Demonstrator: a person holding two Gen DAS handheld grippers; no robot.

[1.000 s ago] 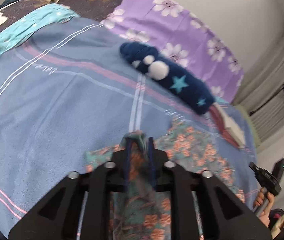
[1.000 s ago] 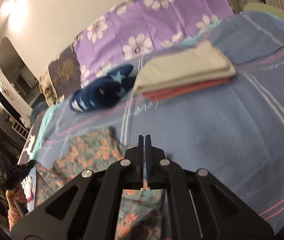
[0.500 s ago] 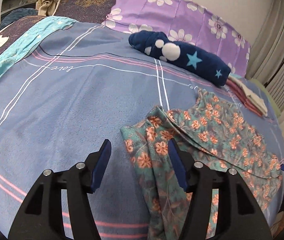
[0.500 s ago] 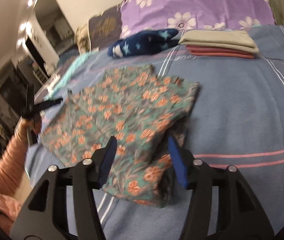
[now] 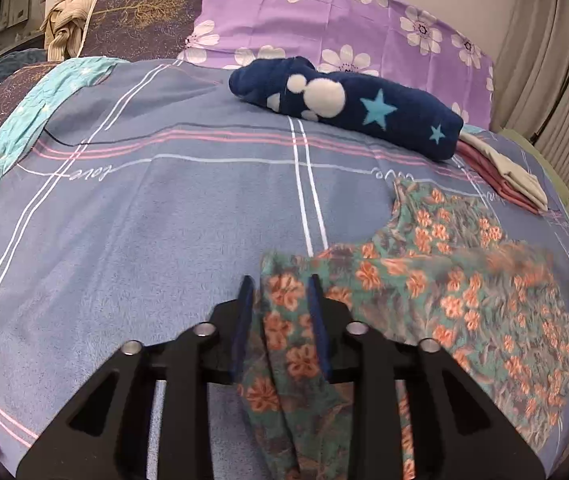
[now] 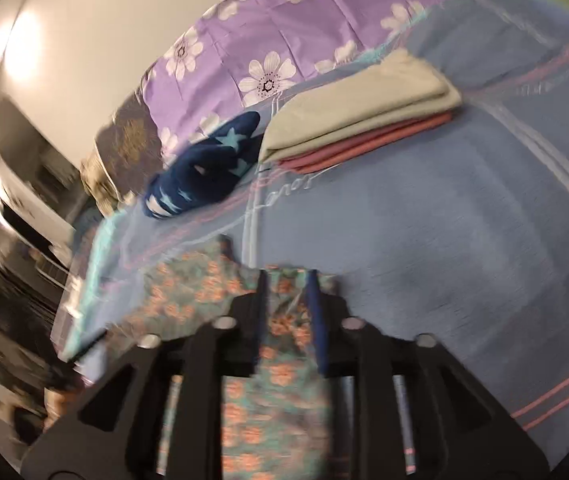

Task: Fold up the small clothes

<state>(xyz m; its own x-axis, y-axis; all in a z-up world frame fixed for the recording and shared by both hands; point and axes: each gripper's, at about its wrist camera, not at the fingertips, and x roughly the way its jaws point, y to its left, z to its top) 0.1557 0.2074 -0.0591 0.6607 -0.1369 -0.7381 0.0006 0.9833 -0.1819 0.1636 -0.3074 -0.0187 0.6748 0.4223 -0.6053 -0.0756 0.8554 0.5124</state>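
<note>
Floral garment [image 6: 272, 384] blurred, perhaps between jaws.

- The bedspread [image 5: 164, 220] carries the word "love" in white cursive script on a thin white line; in the left wrist view it appears upside down, left of the double white stripe.
- A second script word sits on the same line to the right, beside the floral garment [image 5: 464, 280]; partly hidden, unreadable.
- In the right wrist view another cursive word lies on the bedspread [image 6: 444, 220] below the folded stack [image 6: 364, 112]; blurred, likely "love".
</note>
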